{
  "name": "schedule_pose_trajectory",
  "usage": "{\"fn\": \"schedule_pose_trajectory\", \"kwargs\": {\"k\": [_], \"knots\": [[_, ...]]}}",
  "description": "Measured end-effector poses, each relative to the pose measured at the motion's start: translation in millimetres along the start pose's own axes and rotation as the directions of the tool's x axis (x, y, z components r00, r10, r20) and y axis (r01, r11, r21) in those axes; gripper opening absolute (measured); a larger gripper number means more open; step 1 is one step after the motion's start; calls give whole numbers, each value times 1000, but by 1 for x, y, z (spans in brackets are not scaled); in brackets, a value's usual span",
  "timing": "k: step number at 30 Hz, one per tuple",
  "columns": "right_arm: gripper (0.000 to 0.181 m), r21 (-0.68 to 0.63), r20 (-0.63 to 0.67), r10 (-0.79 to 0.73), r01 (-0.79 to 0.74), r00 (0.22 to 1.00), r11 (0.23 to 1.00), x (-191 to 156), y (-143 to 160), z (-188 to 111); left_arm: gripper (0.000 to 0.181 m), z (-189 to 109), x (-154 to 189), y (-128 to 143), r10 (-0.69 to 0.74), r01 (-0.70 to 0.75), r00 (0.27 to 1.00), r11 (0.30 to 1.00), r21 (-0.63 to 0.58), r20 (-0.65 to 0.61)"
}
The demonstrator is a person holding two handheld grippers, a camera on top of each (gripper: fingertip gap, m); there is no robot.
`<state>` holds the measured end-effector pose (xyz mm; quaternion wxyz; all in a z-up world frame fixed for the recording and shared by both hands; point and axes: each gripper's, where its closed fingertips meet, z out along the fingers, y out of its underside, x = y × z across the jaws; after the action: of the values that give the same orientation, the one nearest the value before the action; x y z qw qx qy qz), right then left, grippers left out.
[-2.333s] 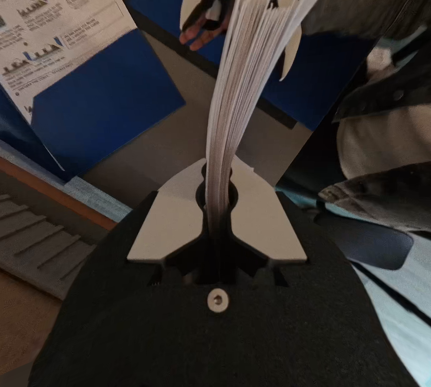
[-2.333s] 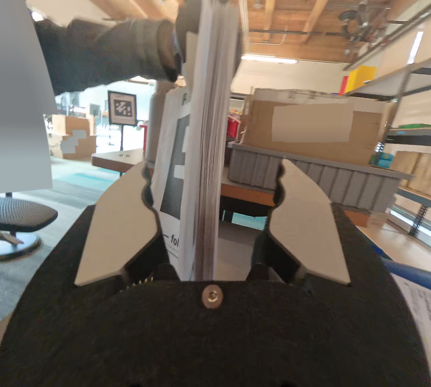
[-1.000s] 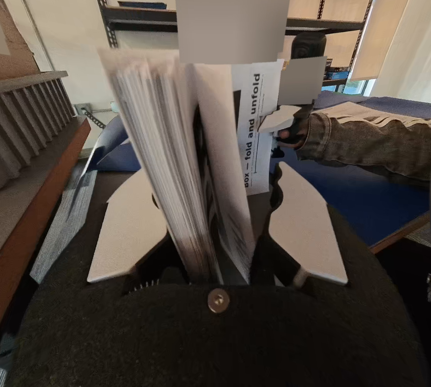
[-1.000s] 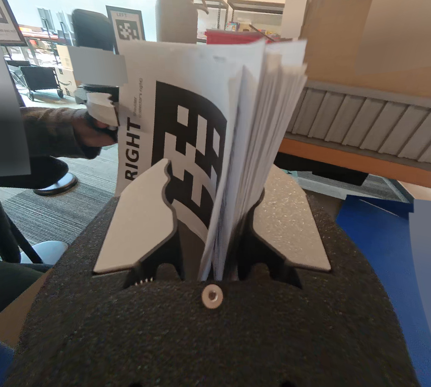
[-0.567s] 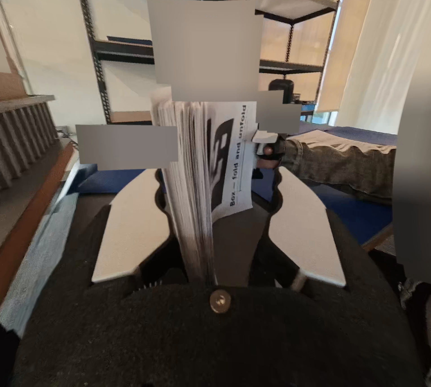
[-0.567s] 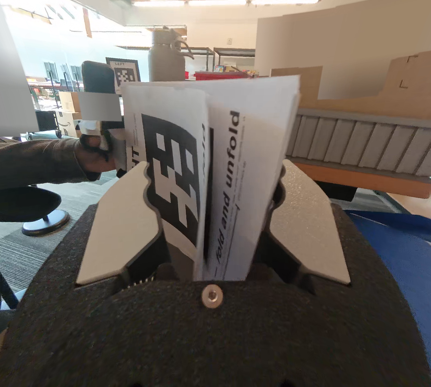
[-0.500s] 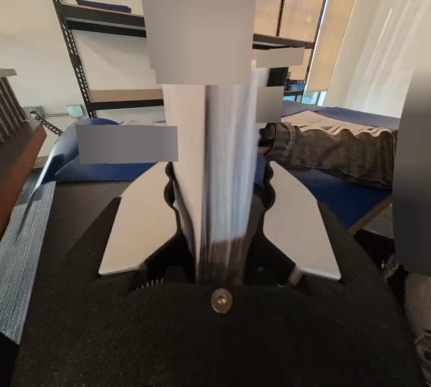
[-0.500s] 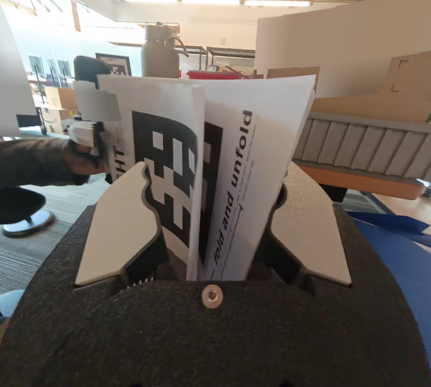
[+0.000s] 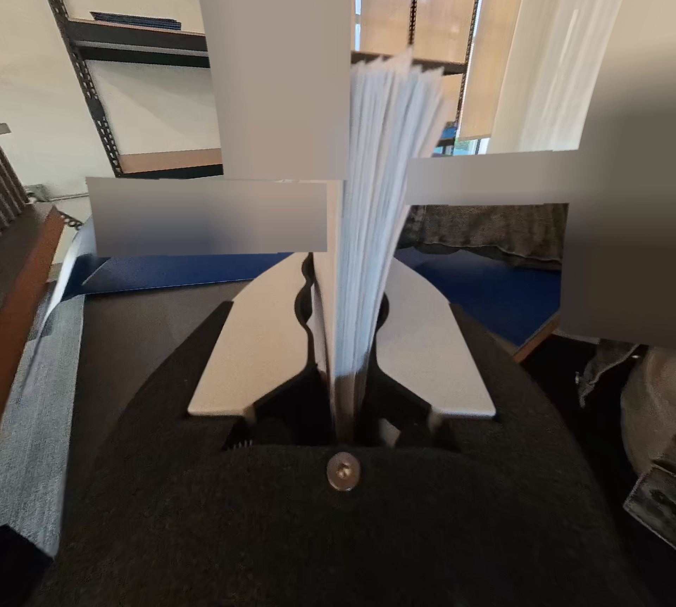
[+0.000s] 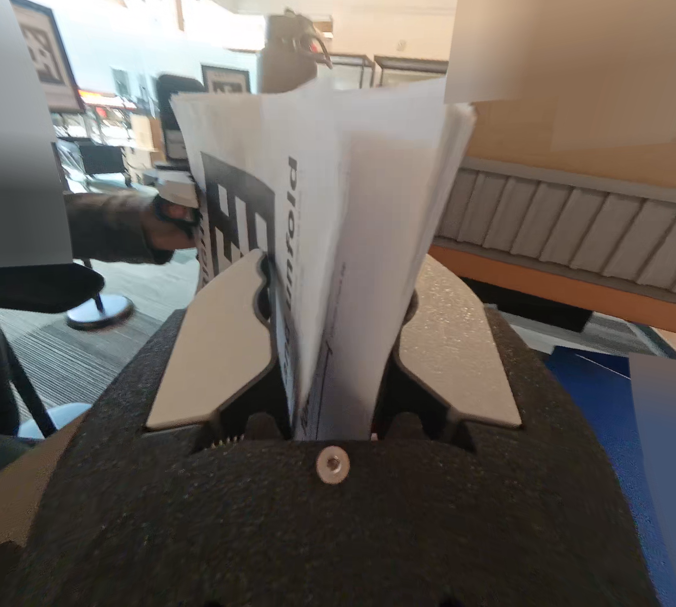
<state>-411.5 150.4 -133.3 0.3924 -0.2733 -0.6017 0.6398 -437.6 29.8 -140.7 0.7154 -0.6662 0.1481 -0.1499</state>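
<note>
A thick stack of white printed sheets (image 9: 380, 169) stands on edge, held upright in the air between both grippers. My left gripper (image 9: 347, 260) is shut on one end of the stack, and the sheets fan out above its fingers. My right gripper (image 10: 340, 256) is shut on the other end (image 10: 384, 205). The outer sheets there bear black print and a black-and-white marker pattern. In the right wrist view, a hand (image 10: 172, 220) in a dark sleeve holds the left gripper at the far edge of the sheets.
A blue mat (image 9: 475, 282) covers the table below the stack, and a dark sleeve (image 9: 494, 227) lies over it. Black metal shelving (image 9: 91, 96) stands behind. A grey ribbed bin (image 10: 548, 224), a grey bottle (image 10: 285, 52) and a chair base (image 10: 98, 311) are beyond.
Both grippers were open around the loose stack half a second ago; both have closed onto it. The sheets now stand straighter and more squared between the fingers.
</note>
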Motion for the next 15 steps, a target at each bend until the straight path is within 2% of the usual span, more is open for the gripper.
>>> {"fn": "schedule_pose_trajectory", "kwargs": {"k": [1,2,4,6,8,9,11,12,14,15], "knots": [[63,16,-2,-5,5,1000,1000,0,-2,-1,23,-1,0,-1,-24,24,1000,1000,5,-2],[60,21,-22,-47,48,999,999,1,-6,-1,18,-1,-2,-1,12,-13,1000,1000,6,25],[55,33,-90,-137,140,986,990,3,-21,0,17,0,-1,-12,163,-164,985,986,19,55],[55,36,-132,-145,151,981,988,4,-37,0,20,1,0,-28,207,-209,976,977,29,64],[59,11,-141,-99,102,985,995,5,-35,0,26,0,-2,-32,172,-173,984,985,13,53],[63,-4,-134,-51,50,990,999,4,-24,-1,29,0,-1,-26,135,-135,990,991,-1,36],[71,-32,-107,32,-35,994,999,-1,8,-4,36,-1,0,5,63,-63,998,997,-50,11],[76,-1,-92,44,-44,995,999,-6,15,-6,39,-1,-3,15,35,-34,999,999,-39,40],[77,106,-112,30,-18,993,994,-12,11,-10,41,-3,-2,15,26,-28,998,999,32,54],[78,115,-121,40,-27,992,993,-11,10,-11,39,-2,-1,15,43,-44,998,999,18,45]]}}
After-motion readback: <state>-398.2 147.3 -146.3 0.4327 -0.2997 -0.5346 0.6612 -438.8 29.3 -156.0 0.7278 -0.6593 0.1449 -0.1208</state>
